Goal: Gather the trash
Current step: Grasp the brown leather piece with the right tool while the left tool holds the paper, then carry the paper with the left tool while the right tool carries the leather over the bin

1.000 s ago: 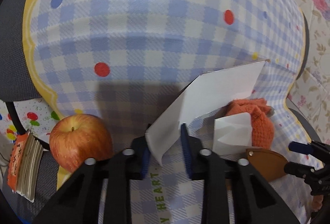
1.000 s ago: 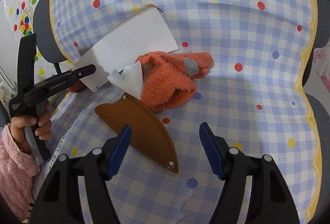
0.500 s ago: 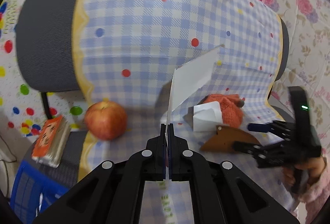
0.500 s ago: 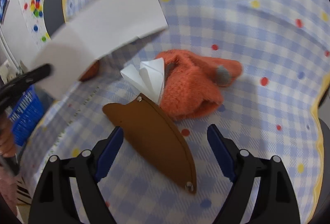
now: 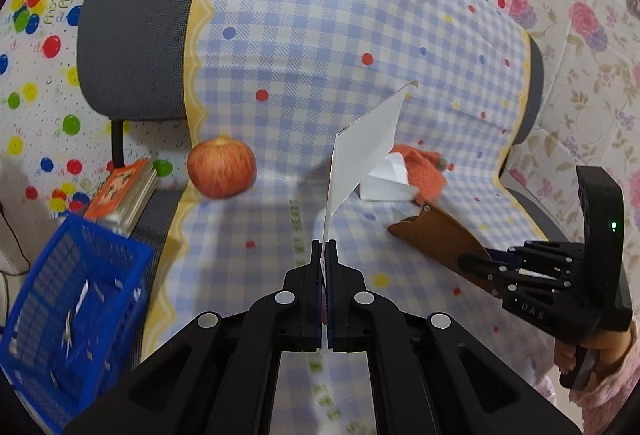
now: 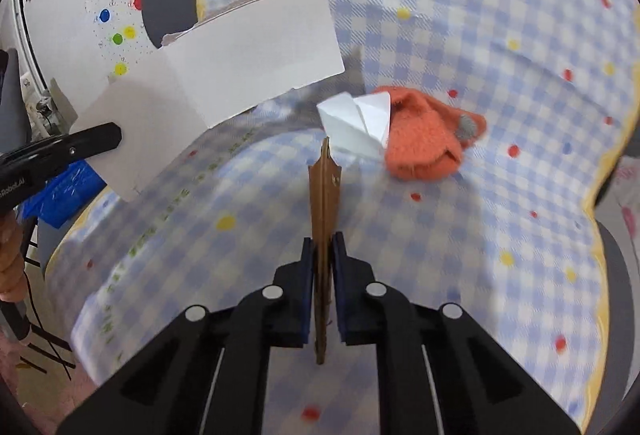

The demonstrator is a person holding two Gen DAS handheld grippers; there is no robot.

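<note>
The right gripper (image 6: 322,255) is closing on the brown cardboard piece (image 6: 323,195); the left gripper (image 5: 323,267) pinches white card (image 5: 360,155) by its edge, which may slip before reaching the blue basket (image 5: 72,315) at lower left.

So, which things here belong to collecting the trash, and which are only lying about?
For the job:
- white card, in the left gripper
- brown cardboard piece, right gripper closing on it
- folded white paper
- blue basket

Lying about:
- apple
- orange knitted item
- book
</note>
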